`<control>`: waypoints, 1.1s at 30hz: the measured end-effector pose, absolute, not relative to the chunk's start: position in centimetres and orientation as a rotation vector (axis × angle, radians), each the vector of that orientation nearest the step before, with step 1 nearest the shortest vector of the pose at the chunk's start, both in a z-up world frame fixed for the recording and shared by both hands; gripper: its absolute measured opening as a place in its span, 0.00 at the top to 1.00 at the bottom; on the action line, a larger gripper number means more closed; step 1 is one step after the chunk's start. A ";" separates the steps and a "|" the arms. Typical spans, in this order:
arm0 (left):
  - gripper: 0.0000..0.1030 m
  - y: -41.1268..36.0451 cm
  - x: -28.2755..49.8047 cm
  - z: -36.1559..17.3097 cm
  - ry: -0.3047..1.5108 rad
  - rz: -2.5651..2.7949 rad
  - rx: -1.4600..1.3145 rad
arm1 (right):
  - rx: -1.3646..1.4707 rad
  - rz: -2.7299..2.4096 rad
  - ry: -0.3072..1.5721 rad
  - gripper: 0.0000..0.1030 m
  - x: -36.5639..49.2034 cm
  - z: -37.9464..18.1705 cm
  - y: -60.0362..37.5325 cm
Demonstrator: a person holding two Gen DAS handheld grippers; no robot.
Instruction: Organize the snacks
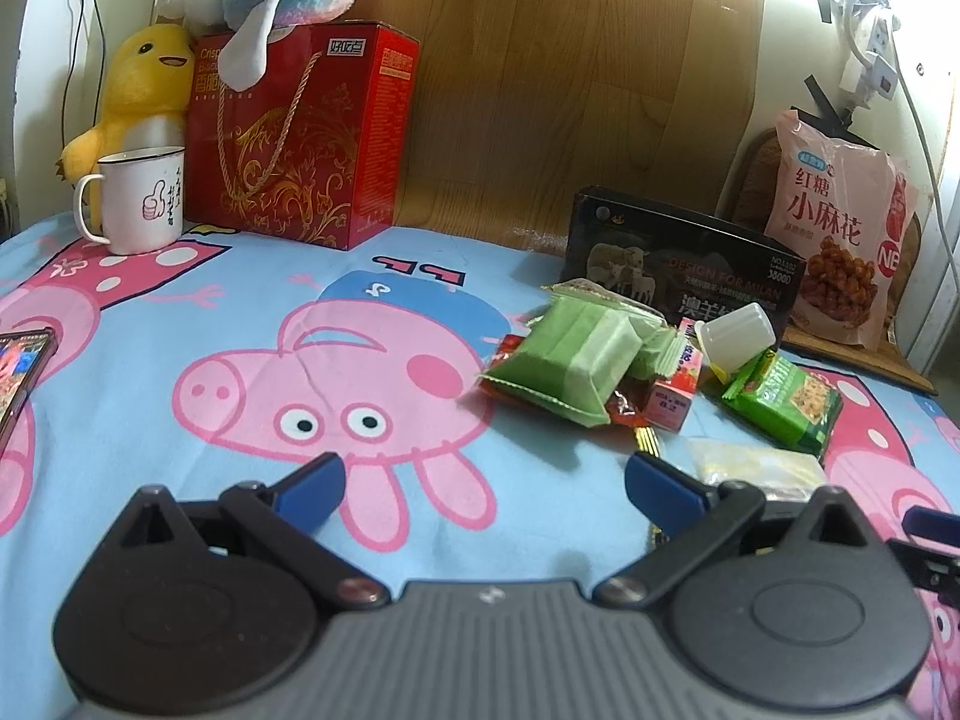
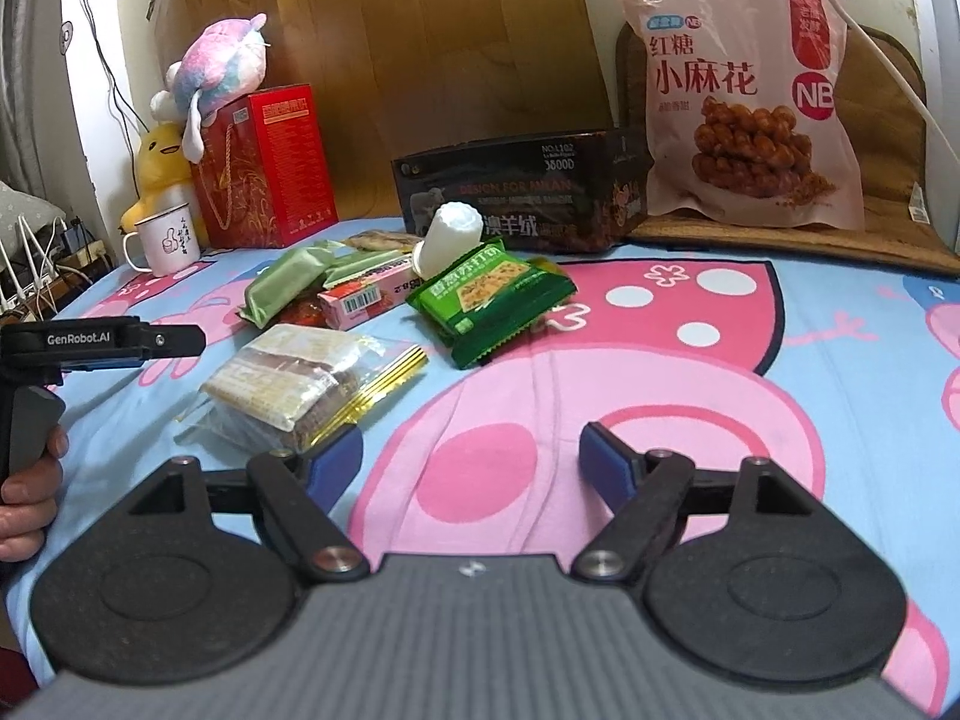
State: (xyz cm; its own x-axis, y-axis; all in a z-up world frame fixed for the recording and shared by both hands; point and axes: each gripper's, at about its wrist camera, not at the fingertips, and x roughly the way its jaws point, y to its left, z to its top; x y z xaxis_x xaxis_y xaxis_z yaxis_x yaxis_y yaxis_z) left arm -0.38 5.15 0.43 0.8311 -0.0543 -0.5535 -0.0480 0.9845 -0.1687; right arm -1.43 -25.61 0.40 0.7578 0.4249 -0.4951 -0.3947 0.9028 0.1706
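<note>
A pile of snacks lies on the cartoon-pig sheet [image 1: 150, 360]: light green packets [image 1: 570, 354] [image 2: 288, 282], a dark green cracker packet [image 1: 780, 402] [image 2: 492, 300], a pink carton [image 1: 669, 402] [image 2: 366, 294], a white plastic cup [image 1: 735, 330] [image 2: 450, 234] and a clear bag of cake slices [image 1: 756, 462] [image 2: 288, 384]. My left gripper [image 1: 486, 486] is open over bare sheet, left of the pile. My right gripper [image 2: 471, 459] is open too, nothing between its fingers; its left finger sits just short of the clear bag.
A black box [image 2: 528, 198] stands behind the pile, with a big pink snack bag [image 2: 750, 108] to its right. At the back left are a red gift box [image 1: 300, 138], a white mug [image 1: 141, 201] and plush toys. A phone [image 1: 21, 372] lies at the left edge.
</note>
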 end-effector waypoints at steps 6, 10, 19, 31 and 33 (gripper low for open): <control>0.00 5.1 -0.4 0.4 0.591 -0.003 -0.179 | 0.060 0.448 0.553 0.21 -1.4 0.4 -25.6; 0.00 5.1 -0.4 0.2 0.594 -0.003 -0.177 | 0.065 0.451 0.554 0.21 -1.4 0.3 -25.7; 0.00 5.0 -0.2 0.2 0.606 -0.004 -0.181 | 0.070 0.454 0.555 0.20 -1.4 0.3 -25.7; 0.00 4.8 0.0 0.2 0.618 0.002 -0.173 | 0.074 0.455 0.555 0.20 -1.4 0.3 -25.8; 0.00 4.9 0.0 0.2 0.620 0.002 -0.171 | 0.078 0.457 0.555 0.20 -1.4 0.3 -25.8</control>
State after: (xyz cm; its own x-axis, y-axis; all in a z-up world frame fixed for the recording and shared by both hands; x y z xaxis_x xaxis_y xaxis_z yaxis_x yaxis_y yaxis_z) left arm 0.03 4.86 0.24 0.8145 -0.0497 -0.5780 -0.0529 0.9858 -0.1593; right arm -1.37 -25.84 0.32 0.7530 0.4386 -0.4904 -0.3970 0.8973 0.1929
